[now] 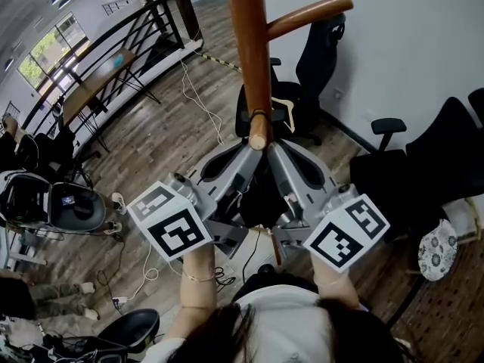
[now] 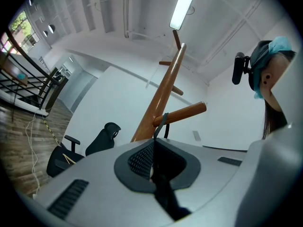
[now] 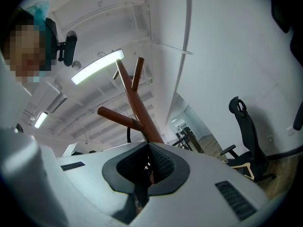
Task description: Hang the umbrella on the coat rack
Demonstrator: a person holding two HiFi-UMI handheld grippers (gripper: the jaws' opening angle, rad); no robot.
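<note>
Umbrella (image 1: pixel 261 197) mostly hidden, clamped by left claw (image 2: pixel 152 144), right claw (image 3: pixel 147 148) — strap (image 2: pixel 161 124) over peg (image 2: pixel 183 113).

No word, number, brand or sign could be read anywhere. The only printed marks were black-and-white square patterns without letters. One set stood on the left marker cube (image 1: pixel 170 221), below and left of the coat rack (image 1: pixel 253 51) pole. Another stood on the right marker cube (image 1: pixel 346 231), below and right of that pole. A small bluish patch (image 1: pixel 68 200) far left of the rack was too small to read.
</note>
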